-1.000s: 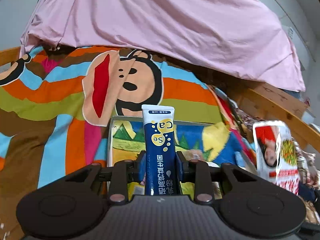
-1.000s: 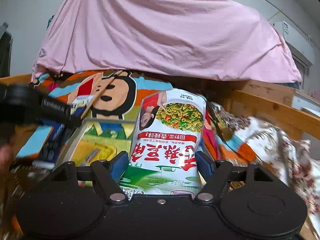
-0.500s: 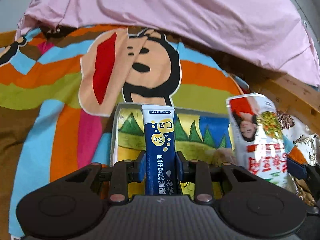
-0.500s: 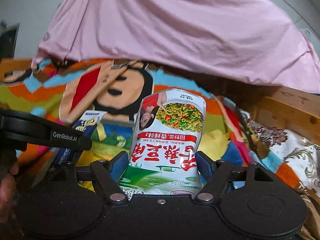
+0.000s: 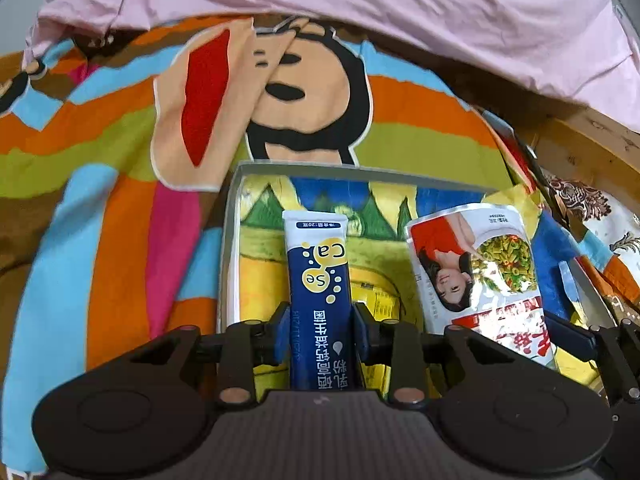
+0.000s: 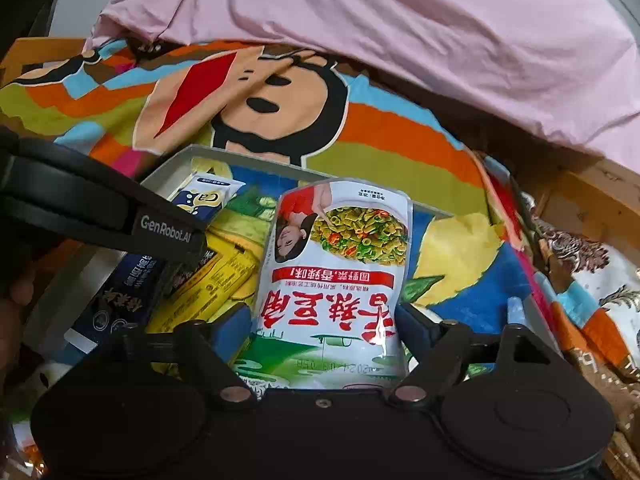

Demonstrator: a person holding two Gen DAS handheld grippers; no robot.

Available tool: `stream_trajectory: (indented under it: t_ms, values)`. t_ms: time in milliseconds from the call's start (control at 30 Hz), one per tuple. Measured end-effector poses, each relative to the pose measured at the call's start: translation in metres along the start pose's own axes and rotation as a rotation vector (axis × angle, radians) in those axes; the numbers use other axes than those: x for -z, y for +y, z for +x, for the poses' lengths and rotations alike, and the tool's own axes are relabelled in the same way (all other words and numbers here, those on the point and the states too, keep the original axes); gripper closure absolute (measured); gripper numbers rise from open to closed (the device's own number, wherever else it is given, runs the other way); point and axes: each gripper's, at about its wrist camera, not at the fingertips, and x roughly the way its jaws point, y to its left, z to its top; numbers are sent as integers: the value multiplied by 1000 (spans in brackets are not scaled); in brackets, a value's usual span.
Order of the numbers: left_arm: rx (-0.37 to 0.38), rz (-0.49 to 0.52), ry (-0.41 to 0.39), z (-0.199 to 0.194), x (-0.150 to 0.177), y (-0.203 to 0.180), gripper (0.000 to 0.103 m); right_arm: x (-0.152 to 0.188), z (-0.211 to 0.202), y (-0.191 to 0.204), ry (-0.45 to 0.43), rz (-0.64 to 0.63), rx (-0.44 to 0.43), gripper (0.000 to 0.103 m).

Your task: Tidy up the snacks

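Well under way, at a guess, not finished. Already lying in the shallow box, near its front: several yellow sachets and a dark blue packet.

Clamped tight in the left gripper: the blue stick pack, pointing away over the left half of the box. Touching the box floor or not, impossible to tell.

Between the fingers of the right gripper: the white noodle pouch, over the right half of the box. Jaws just now opening, pads standing off the pouch edges with a sliver of gap on each side. So probably set down and let go, or about to be.

Left to do, judging from this: release the stick pack, draw both grippers back, then fetch whatever snacks remain outside – none in view on the striped cartoon blanket.

Only from the left wrist: the pads pressing on the stick pack, and the far left corner of the box bare. Only from the right wrist: the gap at the pouch, the yellow sachets and dark packet under the left gripper's arm, and a bit of the hand at the left edge – blurred
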Motion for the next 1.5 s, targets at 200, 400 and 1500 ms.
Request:
stream_trajectory:
  t_ms: [200, 400, 1500]
  values:
    - [35, -49, -2, -7, -3, 6, 45, -6, -12, -8, -18, -5, 23, 8]
    - [45, -62, -59, -38, -16, 1, 32, -20, -43, -37, -48, 95, 84, 8]
    - [-99, 103, -240, -278, 83, -38, 1, 38, -313, -95, -214, 282, 101, 1]
